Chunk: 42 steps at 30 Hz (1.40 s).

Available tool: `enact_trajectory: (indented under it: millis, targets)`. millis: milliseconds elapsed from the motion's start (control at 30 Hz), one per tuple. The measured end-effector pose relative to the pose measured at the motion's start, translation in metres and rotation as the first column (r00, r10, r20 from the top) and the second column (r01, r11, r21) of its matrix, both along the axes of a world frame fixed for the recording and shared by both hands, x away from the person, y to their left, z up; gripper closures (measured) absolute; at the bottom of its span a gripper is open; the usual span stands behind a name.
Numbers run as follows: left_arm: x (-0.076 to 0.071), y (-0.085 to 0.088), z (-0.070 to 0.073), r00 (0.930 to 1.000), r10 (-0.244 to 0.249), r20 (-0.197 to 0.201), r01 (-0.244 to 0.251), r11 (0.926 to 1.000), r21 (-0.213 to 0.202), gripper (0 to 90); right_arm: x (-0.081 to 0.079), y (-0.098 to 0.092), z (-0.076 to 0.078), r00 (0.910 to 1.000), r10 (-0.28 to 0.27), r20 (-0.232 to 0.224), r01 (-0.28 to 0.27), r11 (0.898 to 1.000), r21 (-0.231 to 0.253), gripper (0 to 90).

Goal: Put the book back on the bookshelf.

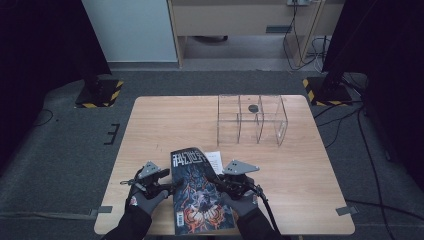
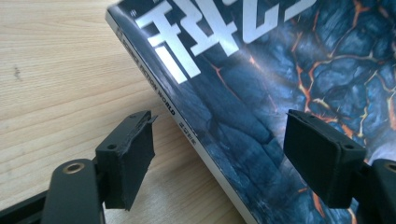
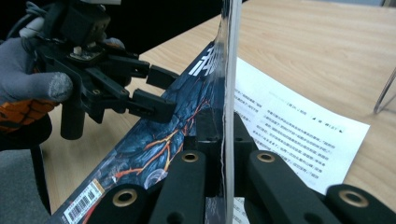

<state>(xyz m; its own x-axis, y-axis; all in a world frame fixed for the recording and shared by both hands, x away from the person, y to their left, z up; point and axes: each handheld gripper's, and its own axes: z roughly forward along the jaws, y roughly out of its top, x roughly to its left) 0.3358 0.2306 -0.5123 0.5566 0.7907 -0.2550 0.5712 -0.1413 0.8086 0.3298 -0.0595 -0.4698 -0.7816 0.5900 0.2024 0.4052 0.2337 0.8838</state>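
**Lifting the Cover While the Spine Waits**

Pinching the front cover's free edge, the right gripper (image 3: 226,186) has its jaws pressed together on that thin sheet, raising it edge-on so the printed page (image 3: 299,126) beneath shows. The magazine (image 1: 200,192) lies at the lower middle of the high view, on the table (image 1: 165,120) near its front edge. The left gripper (image 2: 219,158) stands with jaws spread astride the spine, clamping nothing, probably placed to steady the magazine while it opens.
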Motion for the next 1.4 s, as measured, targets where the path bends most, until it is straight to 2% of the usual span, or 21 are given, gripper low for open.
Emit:
enact_trajectory:
  millis: [133,433,733,1000,1133,1233,1300,1400]
  targets:
    - [0.000,-0.001,0.000,0.9999,-0.013,-0.002,0.013,0.9997,-0.019,22.6,-0.002,-0.001,0.005,0.9995,-0.004,0.030,0.004,1.000,0.000,87.7]
    - [0.001,-0.007,-0.001,0.9992,-0.040,-0.009,0.040,0.9987,-0.031,21.8,-0.003,-0.004,0.007,0.9985,-0.005,0.054,0.005,1.000,0.002,87.7]
    - [0.007,-0.014,-0.007,0.9966,-0.076,-0.032,0.074,0.9961,-0.047,19.3,-0.002,-0.004,0.006,0.9980,-0.009,0.063,0.010,1.000,-0.009,87.7]
    - [0.009,-0.018,-0.006,0.9951,-0.094,-0.030,0.093,0.9949,-0.037,23.0,-0.001,-0.003,0.005,0.9983,-0.002,0.058,0.002,1.000,-0.012,87.7]
    - [0.009,-0.018,-0.004,0.9951,-0.092,-0.036,0.091,0.9952,-0.035,29.6,-0.001,-0.007,0.004,0.9985,-0.002,0.055,0.002,1.000,-0.006,87.7]
    - [0.010,-0.020,-0.006,0.9946,-0.096,-0.039,0.094,0.9948,-0.039,29.6,-0.001,-0.008,0.004,0.9982,0.002,0.059,-0.001,1.000,-0.009,87.7]
    - [0.011,-0.022,-0.010,0.9915,-0.114,-0.063,0.111,0.9927,-0.048,28.9,-0.002,-0.008,0.004,0.9981,0.002,0.062,-0.001,1.000,-0.011,87.8]
    - [0.011,-0.026,-0.012,0.9885,-0.132,-0.073,0.129,0.9904,-0.049,22.7,-0.001,-0.007,0.004,0.9981,0.002,0.062,-0.002,1.000,-0.006,87.7]
